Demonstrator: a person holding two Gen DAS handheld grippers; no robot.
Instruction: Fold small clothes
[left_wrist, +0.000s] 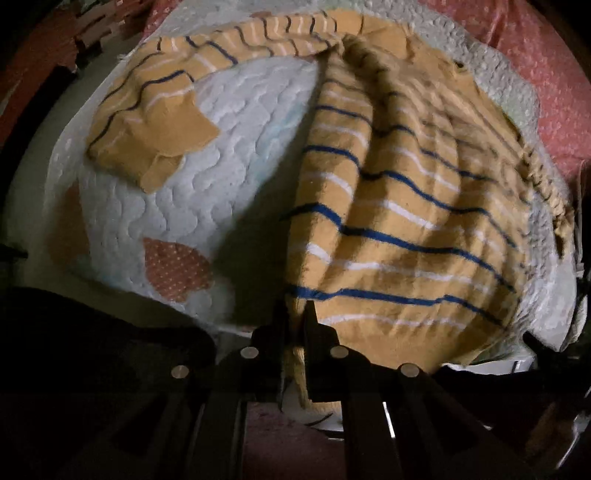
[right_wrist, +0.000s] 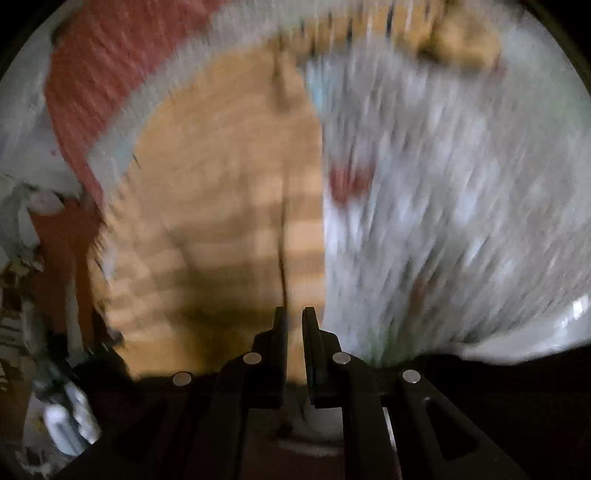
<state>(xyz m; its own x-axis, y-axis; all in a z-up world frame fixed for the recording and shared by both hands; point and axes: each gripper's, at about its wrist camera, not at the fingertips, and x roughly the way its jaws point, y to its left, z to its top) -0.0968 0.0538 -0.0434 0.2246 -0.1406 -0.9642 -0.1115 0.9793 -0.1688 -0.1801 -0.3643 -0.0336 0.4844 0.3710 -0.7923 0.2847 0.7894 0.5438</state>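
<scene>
On the quilted mat (left_wrist: 221, 155), each gripper (left_wrist: 295, 314) (right_wrist: 294, 314) pinches the striped shirt's (left_wrist: 406, 206) near hem, seemingly; bare quilt flanks it.

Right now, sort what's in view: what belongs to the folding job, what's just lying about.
Job:
striped orange garment
left gripper, shut on its hem
right gripper, shut on it too

Lying about:
quilted white pad
red dotted bedding

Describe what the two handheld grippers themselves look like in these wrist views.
Both look alike. The left gripper and the right gripper each have two flat black fingers on angular black linkage bars, joined by round silver pins. No cables, markings or sleeves show.
</scene>
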